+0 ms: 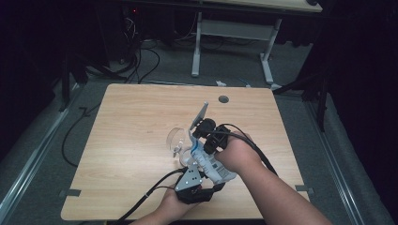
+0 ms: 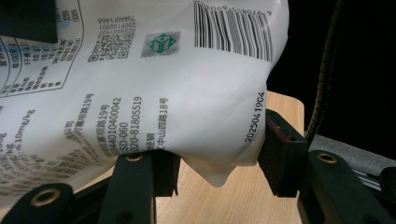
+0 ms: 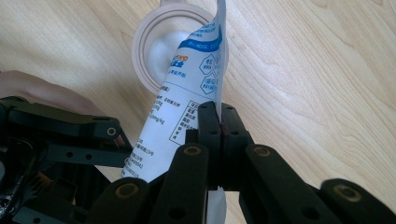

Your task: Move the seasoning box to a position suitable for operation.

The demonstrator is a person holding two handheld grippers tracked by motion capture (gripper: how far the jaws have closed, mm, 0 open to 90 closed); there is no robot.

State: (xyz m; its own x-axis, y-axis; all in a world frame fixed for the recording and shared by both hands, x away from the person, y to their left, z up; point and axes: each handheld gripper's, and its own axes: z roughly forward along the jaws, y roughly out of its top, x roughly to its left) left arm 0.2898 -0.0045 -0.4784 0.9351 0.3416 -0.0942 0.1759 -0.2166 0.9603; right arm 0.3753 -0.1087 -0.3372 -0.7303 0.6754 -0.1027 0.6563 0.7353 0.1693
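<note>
Over a wooden table (image 1: 131,117), a white printed pouch (image 3: 187,84) is held between two grippers, its long axis tilted with the top edge above a clear cup (image 3: 161,46); the right gripper (image 3: 219,116) pinches the pouch's thin side seam with jaws pressed together; the left gripper (image 2: 215,154), nearer the person, clamps the fuller lower end, jaws part-spread around it; pouring likely turns on keeping that top over the cup

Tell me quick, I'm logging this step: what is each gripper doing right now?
Left gripper: closed on the fat lower body of the white pouch.
Right gripper: shut tight on the pouch's thin edge, above the clear cup.
</note>
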